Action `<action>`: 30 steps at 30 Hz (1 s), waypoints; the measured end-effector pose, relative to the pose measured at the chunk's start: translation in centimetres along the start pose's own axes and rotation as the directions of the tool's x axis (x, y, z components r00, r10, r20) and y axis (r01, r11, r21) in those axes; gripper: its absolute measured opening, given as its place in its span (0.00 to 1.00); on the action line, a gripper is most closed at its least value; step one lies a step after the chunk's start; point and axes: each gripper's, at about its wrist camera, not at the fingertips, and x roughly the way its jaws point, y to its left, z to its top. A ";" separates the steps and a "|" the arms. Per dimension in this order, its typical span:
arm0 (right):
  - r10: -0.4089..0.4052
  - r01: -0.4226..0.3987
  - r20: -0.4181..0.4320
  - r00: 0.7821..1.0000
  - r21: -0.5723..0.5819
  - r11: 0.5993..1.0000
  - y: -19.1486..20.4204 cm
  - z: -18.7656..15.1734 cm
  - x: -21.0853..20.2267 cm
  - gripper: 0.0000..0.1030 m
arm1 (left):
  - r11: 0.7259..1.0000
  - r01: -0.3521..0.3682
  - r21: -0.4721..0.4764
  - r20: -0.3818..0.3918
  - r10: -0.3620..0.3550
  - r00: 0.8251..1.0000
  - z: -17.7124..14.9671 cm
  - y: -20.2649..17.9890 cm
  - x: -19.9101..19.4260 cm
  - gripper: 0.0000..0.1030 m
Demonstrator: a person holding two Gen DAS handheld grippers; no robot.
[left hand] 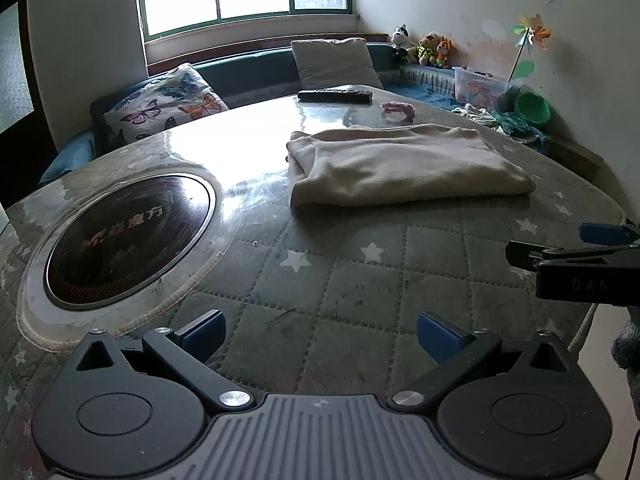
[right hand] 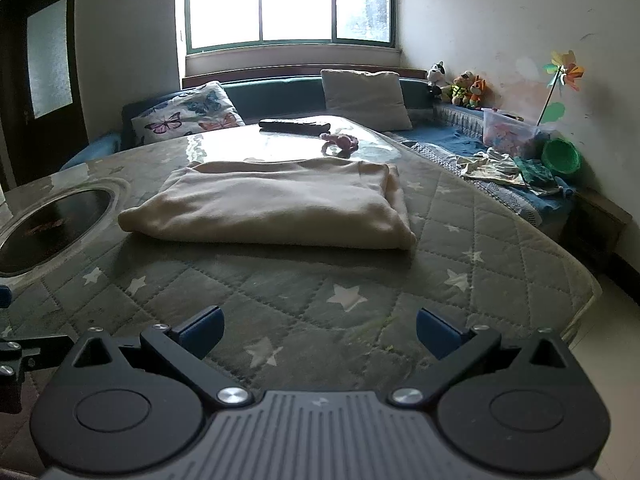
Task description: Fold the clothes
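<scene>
Nearest the lens: left gripper point(left hand: 321, 332), jaws spread wide, nothing between the blue pads, hovering over the quilted star-print cover of the counter point(left hand: 328, 264). Right gripper point(right hand: 319, 330) likewise, jaws spread and empty; also seen side-on at the right edge of the left wrist view.

Folded cream garment point(left hand: 404, 164) lying flat on the counter, well ahead of both pairs of jaws, apart from them, no contact. From the left wrist view, ahead and to the right of centre; from the right wrist view, ahead and slightly to the left, folded edge toward the camera.

Left to right around it: round dark cooktop panel point(left hand: 128, 240) set into the counter, left of the garment and clear of it; black remote point(left hand: 335, 95) and small pink item point(left hand: 397, 109) on the glossy far part of the counter, beyond the garment. Butterfly cushion point(left hand: 166, 104) and plain cushion point(left hand: 335, 62) on the bench seat behind, under the window. Further right, plush toys point(left hand: 428, 46), clear plastic box point(left hand: 480, 84), green bowl point(left hand: 531, 107), pinwheel point(left hand: 534, 34) by the wall.

Bare quilted cover between jaws and garment.
</scene>
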 end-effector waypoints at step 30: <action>0.012 -0.011 0.026 1.000 -0.005 1.000 0.5 0.0 -1.3 1.00 | 1.000 0.003 0.009 0.005 -0.003 1.000 -0.5 -0.6 -1.0 1.00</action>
